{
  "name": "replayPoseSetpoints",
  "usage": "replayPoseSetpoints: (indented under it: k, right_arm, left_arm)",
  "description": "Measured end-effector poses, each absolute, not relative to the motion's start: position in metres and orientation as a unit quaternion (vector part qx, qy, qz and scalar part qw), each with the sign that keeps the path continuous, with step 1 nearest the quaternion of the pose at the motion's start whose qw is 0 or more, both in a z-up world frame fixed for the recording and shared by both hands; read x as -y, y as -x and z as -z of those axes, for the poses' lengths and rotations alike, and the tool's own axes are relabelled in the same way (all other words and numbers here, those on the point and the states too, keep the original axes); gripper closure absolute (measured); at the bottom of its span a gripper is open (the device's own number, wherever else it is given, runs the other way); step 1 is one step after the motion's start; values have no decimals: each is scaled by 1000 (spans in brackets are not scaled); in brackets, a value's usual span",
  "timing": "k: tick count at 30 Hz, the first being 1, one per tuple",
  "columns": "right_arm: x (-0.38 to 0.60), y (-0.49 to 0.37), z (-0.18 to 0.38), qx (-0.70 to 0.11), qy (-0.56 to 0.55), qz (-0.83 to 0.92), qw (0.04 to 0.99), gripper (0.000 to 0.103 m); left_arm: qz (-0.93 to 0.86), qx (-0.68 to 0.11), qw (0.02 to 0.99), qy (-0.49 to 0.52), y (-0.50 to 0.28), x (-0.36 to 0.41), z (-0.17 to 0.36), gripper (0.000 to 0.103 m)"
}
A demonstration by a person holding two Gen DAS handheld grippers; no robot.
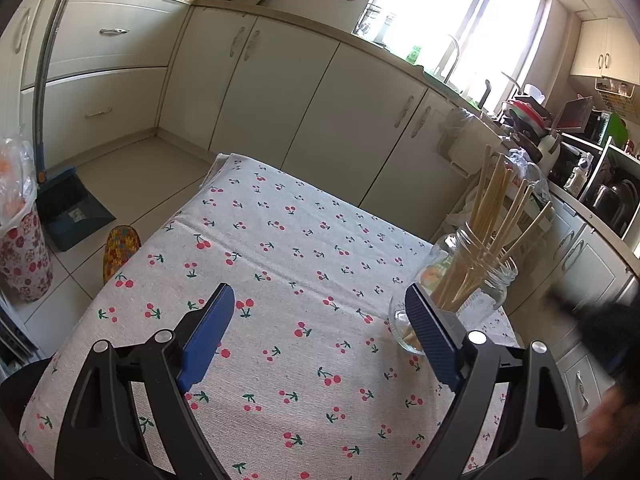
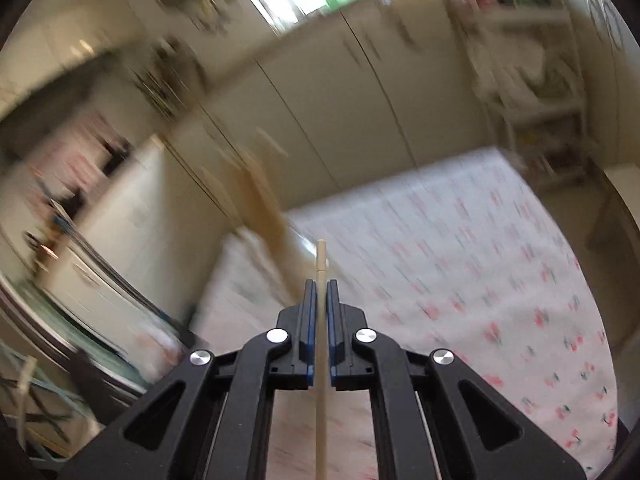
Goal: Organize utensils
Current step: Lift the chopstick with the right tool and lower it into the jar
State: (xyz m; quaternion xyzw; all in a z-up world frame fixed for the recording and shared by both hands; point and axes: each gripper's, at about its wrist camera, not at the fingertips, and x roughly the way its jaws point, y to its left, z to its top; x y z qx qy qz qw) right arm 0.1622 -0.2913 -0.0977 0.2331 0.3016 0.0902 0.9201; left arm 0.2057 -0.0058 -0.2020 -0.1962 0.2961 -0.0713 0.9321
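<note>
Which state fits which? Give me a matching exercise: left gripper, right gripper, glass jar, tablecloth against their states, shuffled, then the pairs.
1. left gripper
2. right gripper
3. glass jar
4. tablecloth

A. holds many chopsticks
B. shut on a single chopstick
C. printed with cherries
D. open, nothing between its pads

Pairs: 1-D, 2-B, 3-A, 4-C

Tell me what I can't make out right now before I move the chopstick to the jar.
- Right wrist view: the glass jar is only a smear from motion blur.
- Right wrist view: the chopstick in the right gripper is cut off by the bottom edge.
- Left wrist view: the jar base hides behind one of the left gripper fingers.
</note>
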Motion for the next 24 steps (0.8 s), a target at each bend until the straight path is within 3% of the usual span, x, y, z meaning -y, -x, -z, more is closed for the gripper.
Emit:
replayPoseSetpoints:
  k: [7,10,15,24]
  right_arm:
    - [250,-168,13,-46,-190,-62,979,97]
    - [236,-188,8,6,-169,-27,985,97]
    - [225,-221,25,30,-142,19,989,97]
    - [226,-237,68,-2,-115,41,992,97]
  left_arm:
    - [71,-295,932,196,-206,5,202,20]
    - [72,-295,932,197,-206,5,202,20]
    - [75,-294,932,199,-206,4,201,19]
    - [77,-296,930,204,-207,2,202,19]
